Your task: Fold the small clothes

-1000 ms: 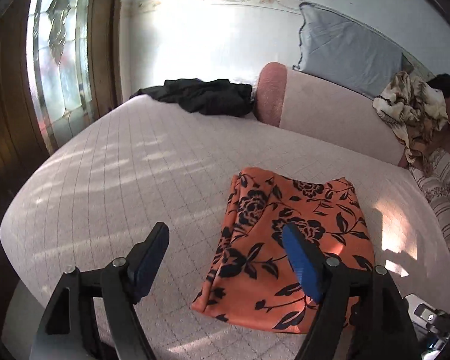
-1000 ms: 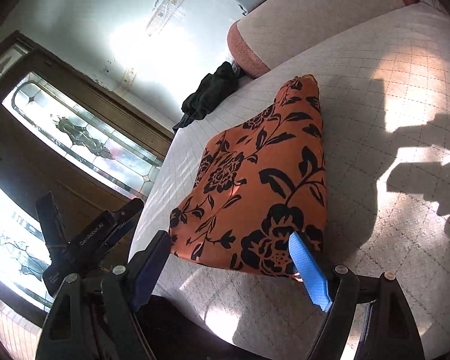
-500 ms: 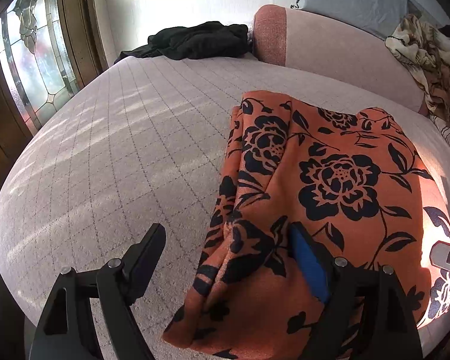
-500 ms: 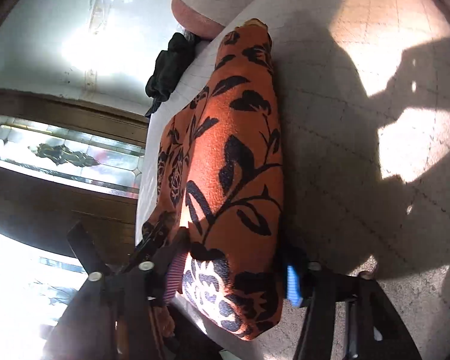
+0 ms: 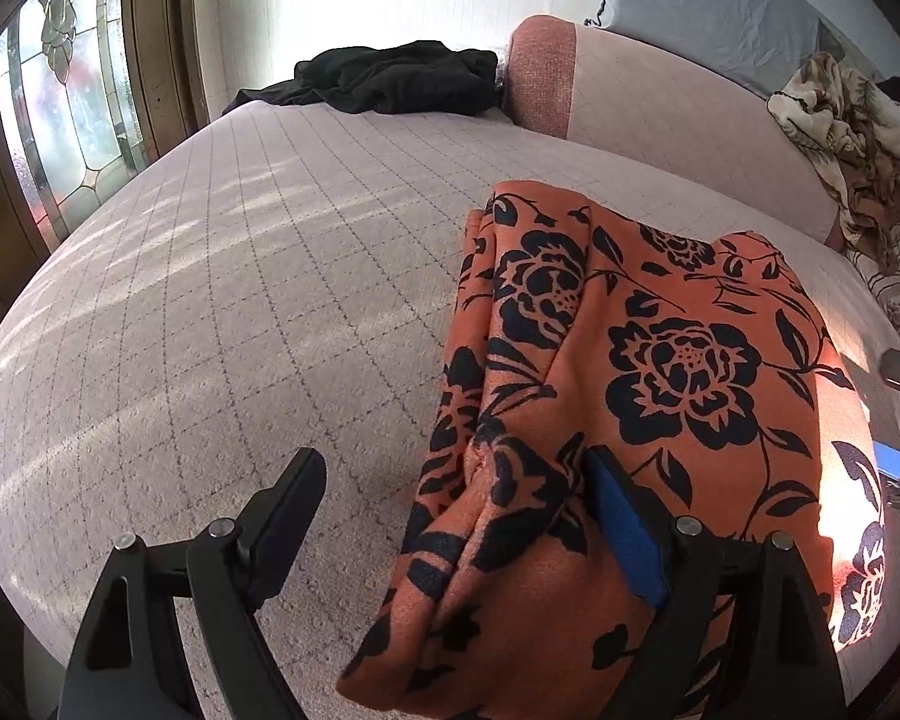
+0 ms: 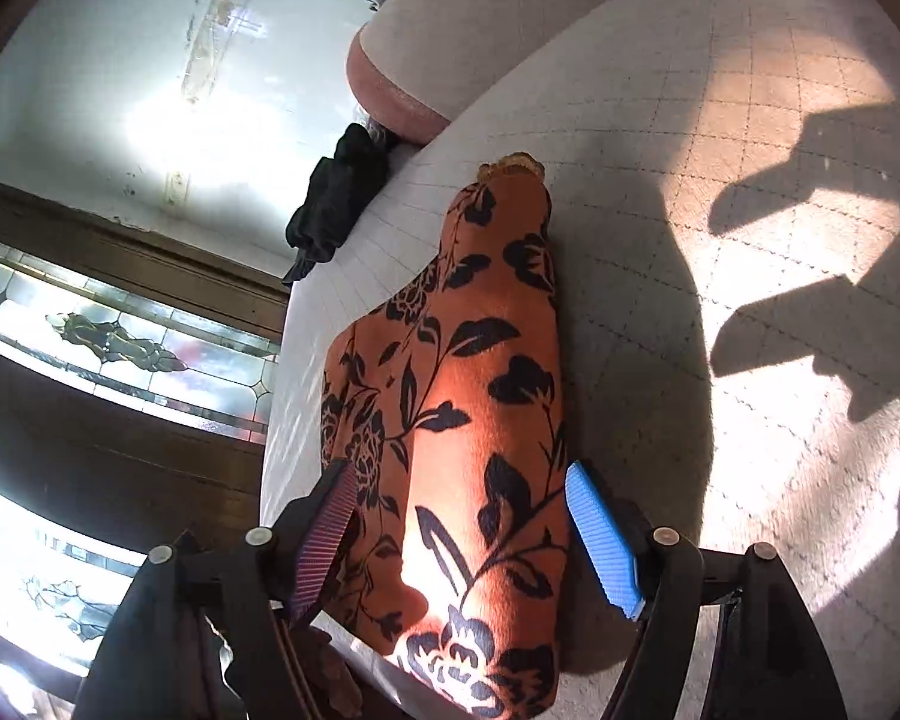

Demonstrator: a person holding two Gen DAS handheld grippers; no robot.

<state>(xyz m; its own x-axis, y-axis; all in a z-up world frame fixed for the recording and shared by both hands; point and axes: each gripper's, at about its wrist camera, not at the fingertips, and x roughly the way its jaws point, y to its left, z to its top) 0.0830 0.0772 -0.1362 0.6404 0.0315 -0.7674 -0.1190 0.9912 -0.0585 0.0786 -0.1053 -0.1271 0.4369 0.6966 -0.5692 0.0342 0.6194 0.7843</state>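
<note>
My left gripper [image 5: 456,516] stands with its jaws apart over the near edge of the orange floral garment [image 5: 642,396], one finger on the bare quilted mattress [image 5: 240,312], the other against the cloth's folded edge. My right gripper [image 6: 462,534] is also spread, its two blue pads flanking the garment's near end; I cannot tell whether they touch it. The garment lies folded on the mattress. Only the left wrist view shows the grey pillow [image 5: 708,6] and crumpled patterned cloth [image 5: 846,126] beyond the garment; only the right wrist view shows hard shadows on the mattress beside it. Both views show the black clothing [image 5: 390,78] beyond the garment, by the bolster [image 5: 660,108].
</note>
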